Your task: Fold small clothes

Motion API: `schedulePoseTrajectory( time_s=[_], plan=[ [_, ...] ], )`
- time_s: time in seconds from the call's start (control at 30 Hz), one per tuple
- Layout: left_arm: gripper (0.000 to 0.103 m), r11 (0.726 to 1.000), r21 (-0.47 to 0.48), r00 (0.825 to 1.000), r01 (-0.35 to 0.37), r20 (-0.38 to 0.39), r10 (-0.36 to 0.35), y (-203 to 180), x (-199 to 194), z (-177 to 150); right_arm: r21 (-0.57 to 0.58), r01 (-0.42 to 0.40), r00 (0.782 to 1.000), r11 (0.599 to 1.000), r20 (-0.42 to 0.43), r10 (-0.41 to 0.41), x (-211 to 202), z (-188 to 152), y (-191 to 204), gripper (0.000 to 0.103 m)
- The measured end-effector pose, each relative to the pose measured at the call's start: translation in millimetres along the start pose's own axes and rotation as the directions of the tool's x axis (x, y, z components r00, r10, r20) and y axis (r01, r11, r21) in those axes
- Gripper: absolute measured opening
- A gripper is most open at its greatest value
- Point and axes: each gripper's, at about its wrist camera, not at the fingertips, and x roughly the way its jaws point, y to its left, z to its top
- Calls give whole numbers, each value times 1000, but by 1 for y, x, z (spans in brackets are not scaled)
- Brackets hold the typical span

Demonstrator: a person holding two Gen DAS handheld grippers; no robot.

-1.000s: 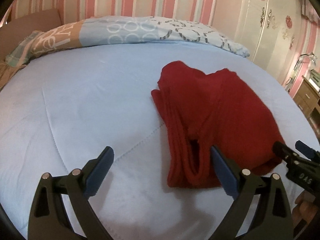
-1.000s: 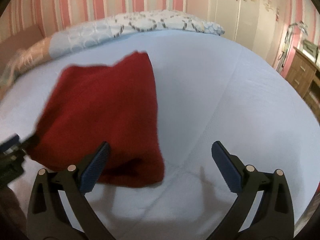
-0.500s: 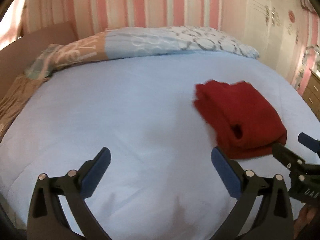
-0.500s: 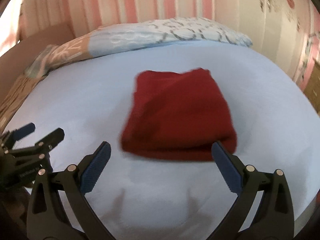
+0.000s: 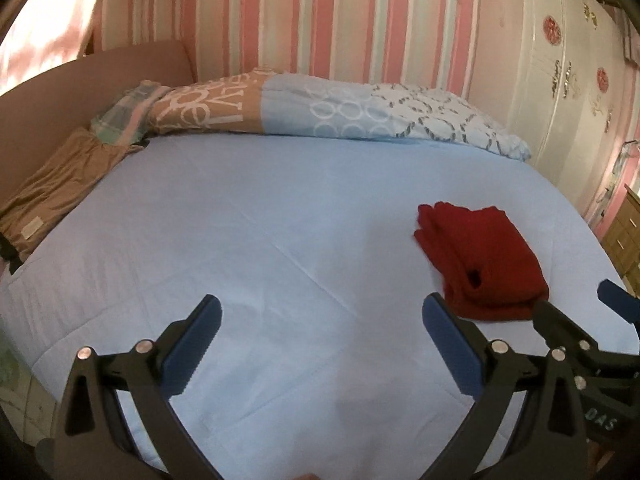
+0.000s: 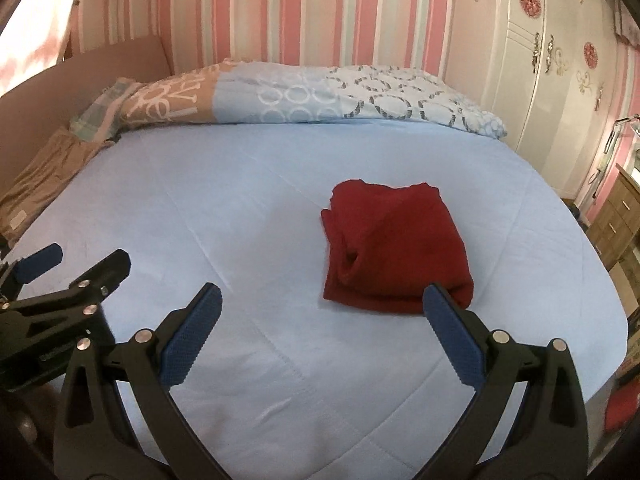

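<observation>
A folded red garment (image 6: 394, 246) is seen lying on the light blue bed (image 6: 248, 216), touched by neither tool. The left tool (image 5: 320, 322) and right tool (image 6: 320, 312) are both held wide apart. The garment's near edge is partly hidden behind a right-tool finger (image 6: 448, 324).

Home bedroom, blue-sheeted bed (image 5: 280, 216), patterned duvet (image 5: 340, 110), striped wallpaper (image 5: 352, 20), wardrobe (image 5: 572, 80)
</observation>
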Motion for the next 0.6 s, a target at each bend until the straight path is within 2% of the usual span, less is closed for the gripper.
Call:
schedulePoseTrajectory(
  time_s=[0.13,0.3,0.47,0.6],
  plan=[
    [101,999,17,998,-50,32,50,-2,-21,2,-2,18,1000,1000,17,-18,-22,-2,0,100],
    [101,1000,-2,999,-30,42,30,-3,-42,7,34,9,999,999,38,-10,-42,-2,-11,100],
    [101,998,34,996,-58,67,56,-10,-55,10,56,-14,998,998,62,11,-52,1,-20,100],
    [101,999,14,997,-51,67,50,-7,-58,9,59,-25,994,998,104,19,-62,2,-19,100]
  ],
)
